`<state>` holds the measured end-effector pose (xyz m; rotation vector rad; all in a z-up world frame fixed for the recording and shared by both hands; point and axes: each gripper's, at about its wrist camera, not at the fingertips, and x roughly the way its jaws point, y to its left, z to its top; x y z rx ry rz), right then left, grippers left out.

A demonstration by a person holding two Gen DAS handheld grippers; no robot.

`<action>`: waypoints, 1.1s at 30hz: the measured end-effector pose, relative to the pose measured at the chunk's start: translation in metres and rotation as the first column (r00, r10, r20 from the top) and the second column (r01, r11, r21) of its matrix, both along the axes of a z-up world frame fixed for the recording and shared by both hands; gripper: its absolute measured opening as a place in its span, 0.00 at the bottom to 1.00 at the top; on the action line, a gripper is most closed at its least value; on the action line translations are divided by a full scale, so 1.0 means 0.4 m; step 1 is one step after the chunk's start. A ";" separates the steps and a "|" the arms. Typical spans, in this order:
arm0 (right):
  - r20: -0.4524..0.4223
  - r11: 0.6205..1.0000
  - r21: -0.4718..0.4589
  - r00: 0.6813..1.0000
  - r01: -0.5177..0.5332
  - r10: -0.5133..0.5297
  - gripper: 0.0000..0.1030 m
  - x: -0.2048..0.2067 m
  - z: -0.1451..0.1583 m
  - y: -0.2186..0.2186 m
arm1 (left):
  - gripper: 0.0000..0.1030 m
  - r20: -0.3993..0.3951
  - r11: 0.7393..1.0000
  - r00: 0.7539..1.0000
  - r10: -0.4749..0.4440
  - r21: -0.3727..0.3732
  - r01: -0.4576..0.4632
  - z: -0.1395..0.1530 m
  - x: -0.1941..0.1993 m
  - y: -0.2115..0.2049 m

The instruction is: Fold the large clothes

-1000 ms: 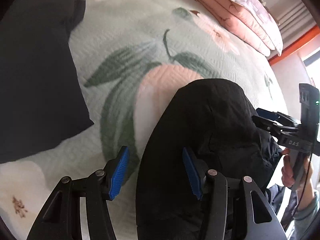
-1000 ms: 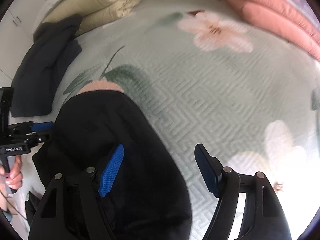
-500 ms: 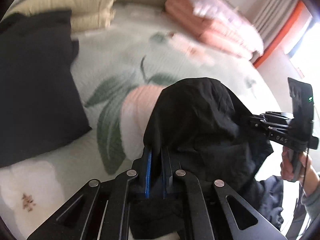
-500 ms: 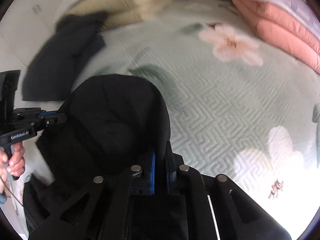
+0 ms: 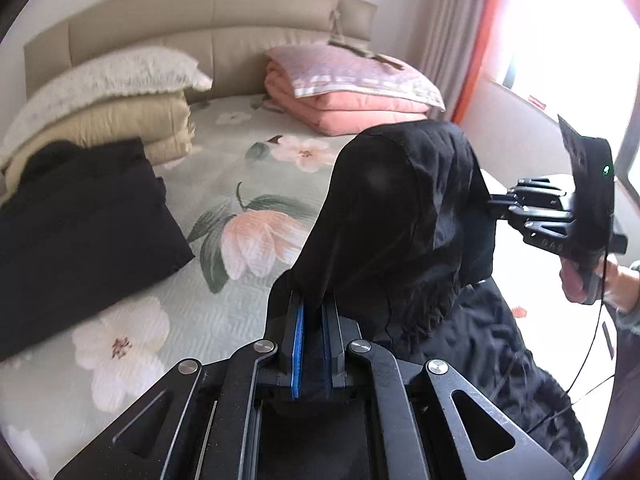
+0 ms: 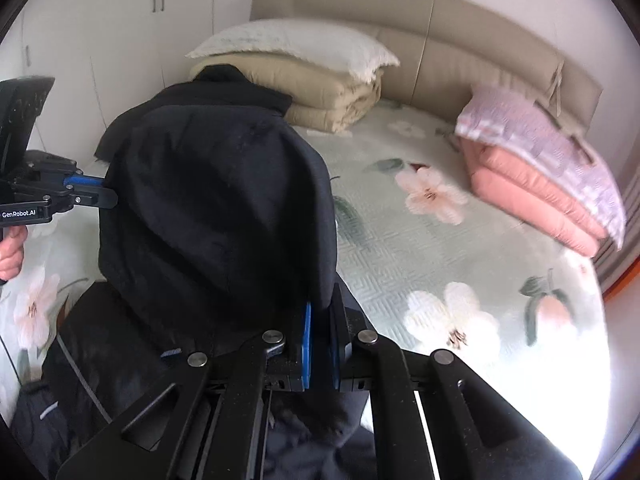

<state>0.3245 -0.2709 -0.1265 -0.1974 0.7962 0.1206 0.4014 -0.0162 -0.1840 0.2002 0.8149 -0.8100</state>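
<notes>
**Black garment lifted by two corners, ready to be spread**

Black, soft and bulky, the large dark fabric garment (image 5: pixel 400 216) hangs between both claws above the pale green floral quilted bedspread (image 5: pixel 240 160), its lower part trailing down toward the near edge of the bed. The left gripper (image 5: pixel 312 344) has its blue pads (image 5: pixel 297 344) together, clamped on a pinch of the cloth that rises directly ahead of its tips. To that claw's right, the right gripper (image 5: pixel 504 204) bites the opposite edge of the same cloth; from its own camera the right gripper (image 6: pixel 320 344) shows its pads pressed on a fold, with the garment (image 6: pixel 216 208) ballooning ahead and to its left, where the left gripper (image 6: pixel 100 196) grips the far side.

Well to the left of the left claw lies a folded black cloth (image 5: pixel 80 232); beyond it sit stacked beige and white pillows (image 5: pixel 104 108). Ahead and to the right lies a folded pink quilt (image 5: pixel 352 100).

By my reading, the step in hand is the pick-up and shake-out. Next, the two claws likely need to move apart to draw the edge taut, then carry the garment forward and lay it flat on the open bedspread, keeping both grips firm so no corner slips.
</notes>
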 end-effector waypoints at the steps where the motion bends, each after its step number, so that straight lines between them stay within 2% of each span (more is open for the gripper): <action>1: 0.010 1.000 -0.004 1.000 -0.001 0.001 0.09 -0.033 0.008 0.012 | 0.07 0.011 1.000 1.000 -0.002 -0.001 0.002 0.008 -0.038 0.012; 3: 0.036 1.000 -0.022 0.999 -0.005 0.006 0.09 -0.111 0.024 0.039 | 0.07 0.028 1.000 1.000 -0.007 -0.005 0.007 0.015 -0.094 0.031; 7: 0.075 0.997 -0.077 0.997 -0.014 0.020 0.09 -0.287 0.028 0.109 | 0.07 0.044 0.998 0.999 -0.028 0.050 0.025 -0.006 -0.240 0.067; 10: 0.087 0.996 -0.089 0.996 -0.004 0.011 0.09 -0.398 0.005 0.154 | 0.07 0.011 0.996 1.000 -0.024 0.091 0.023 -0.054 -0.316 0.090; 14: 0.109 0.993 -0.120 0.994 0.006 0.007 0.09 -0.513 -0.032 0.203 | 0.07 -0.031 0.995 1.000 -0.001 0.104 0.004 -0.104 -0.425 0.130; 18: 0.091 0.988 -0.154 0.996 0.015 -0.001 0.09 -0.584 -0.084 0.237 | 0.07 -0.065 0.991 0.998 0.005 0.136 0.003 -0.159 -0.502 0.154; 20: 0.063 0.984 -0.174 0.998 0.026 -0.015 0.09 -0.604 -0.124 0.239 | 0.07 -0.118 0.984 0.993 0.007 0.179 0.014 -0.209 -0.524 0.167; 22: 0.018 0.988 -0.151 0.999 0.036 -0.034 0.09 -0.622 -0.156 0.234 | 0.07 -0.186 0.975 0.982 0.022 0.219 0.020 -0.255 -0.547 0.189; 24: -0.036 0.989 -0.145 0.999 0.031 -0.036 0.09 -0.646 -0.185 0.232 | 0.07 -0.227 0.973 0.973 0.042 0.230 0.012 -0.274 -0.566 0.220; 26: -0.076 0.993 -0.115 0.996 0.032 -0.041 0.09 -0.666 -0.188 0.222 | 0.07 -0.228 0.975 0.971 0.068 0.220 -0.016 -0.262 -0.576 0.251; 30: -0.128 0.996 -0.065 0.990 0.055 -0.063 0.13 -0.689 -0.168 0.187 | 0.08 -0.199 0.985 0.976 0.085 0.162 -0.053 -0.188 -0.556 0.273; 33: -0.135 0.998 -0.037 0.990 0.041 -0.045 0.14 -0.699 -0.145 0.200 | 0.08 -0.130 0.993 0.990 0.047 0.114 -0.032 -0.089 -0.501 0.233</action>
